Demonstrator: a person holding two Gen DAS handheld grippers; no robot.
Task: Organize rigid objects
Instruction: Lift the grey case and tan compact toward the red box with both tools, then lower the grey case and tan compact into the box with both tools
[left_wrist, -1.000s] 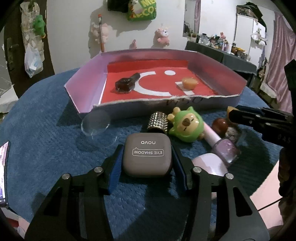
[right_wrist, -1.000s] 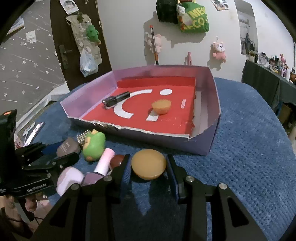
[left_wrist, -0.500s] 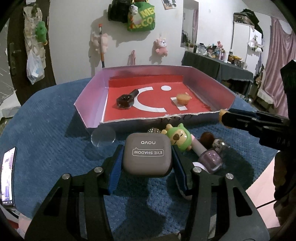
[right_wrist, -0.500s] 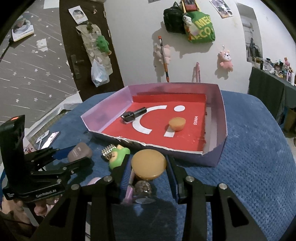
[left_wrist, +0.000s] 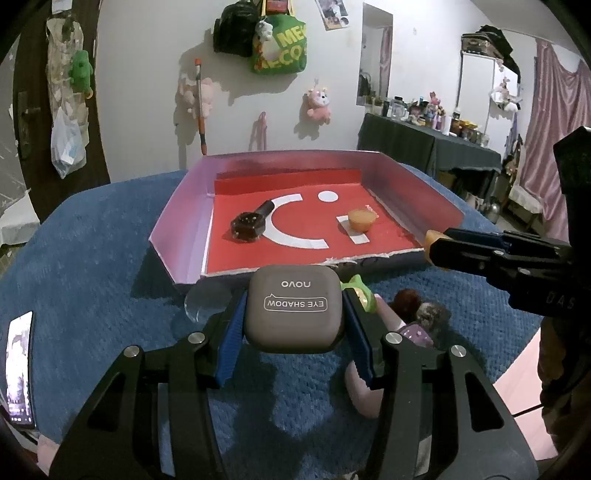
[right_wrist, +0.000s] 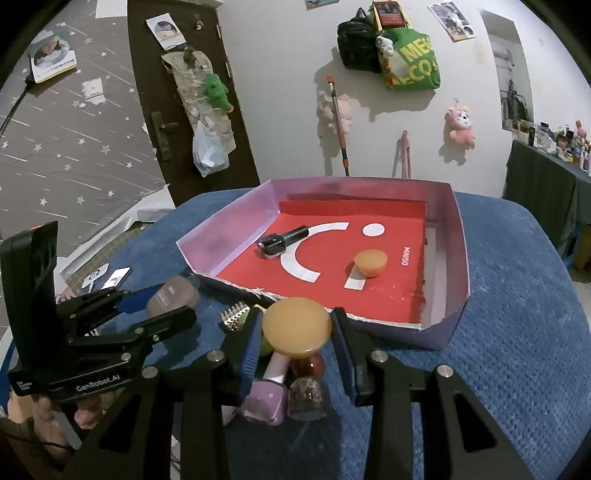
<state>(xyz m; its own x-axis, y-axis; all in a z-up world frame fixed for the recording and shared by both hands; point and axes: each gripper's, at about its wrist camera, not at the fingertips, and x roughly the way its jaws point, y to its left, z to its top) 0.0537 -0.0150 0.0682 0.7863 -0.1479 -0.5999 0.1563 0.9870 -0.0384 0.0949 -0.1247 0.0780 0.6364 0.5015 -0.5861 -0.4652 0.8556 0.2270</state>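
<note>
Two handheld grippers over a blue textured tablecloth (right_wrist: 517, 332), seen from a fisheye camera on each.

Left gripper (left_wrist: 293, 317): clamped on a taupe eyeshadow compact (left_wrist: 293, 312), lid printed "novo" and "EYE SHADOW", gripped by its two sides between blue finger pads (left_wrist: 231, 332). Held above the cloth, just in front of the near wall of the tray. Same compact (right_wrist: 173, 295) visible from the right camera, pinched at the tip of the left gripper (right_wrist: 162, 306).

Right gripper (right_wrist: 297, 334): closed on a round amber-orange lid (right_wrist: 297, 325), held at its edges between blue pads, raised over a cluster of small items. Right gripper (left_wrist: 436, 245) also visible from the left camera, reaching in from the right with an orange edge at its tip.

Beneath and between the grippers, on the cloth: a lilac nail polish bottle (right_wrist: 266, 400), a dark glittery bottle (right_wrist: 308, 398), a green animal toy (left_wrist: 360, 295), a studded silver piece (right_wrist: 234, 317), a clear round disc (left_wrist: 201, 304).

Farther back: a shallow cardboard tray (right_wrist: 460, 258) with lilac walls and a red floor with white shapes. Inside, a dark nail polish bottle (right_wrist: 282, 242) lying on its side at left, and a small orange cap (right_wrist: 370, 262) at right, well apart.

A phone (left_wrist: 18, 369) at the left edge of the cloth.
</note>
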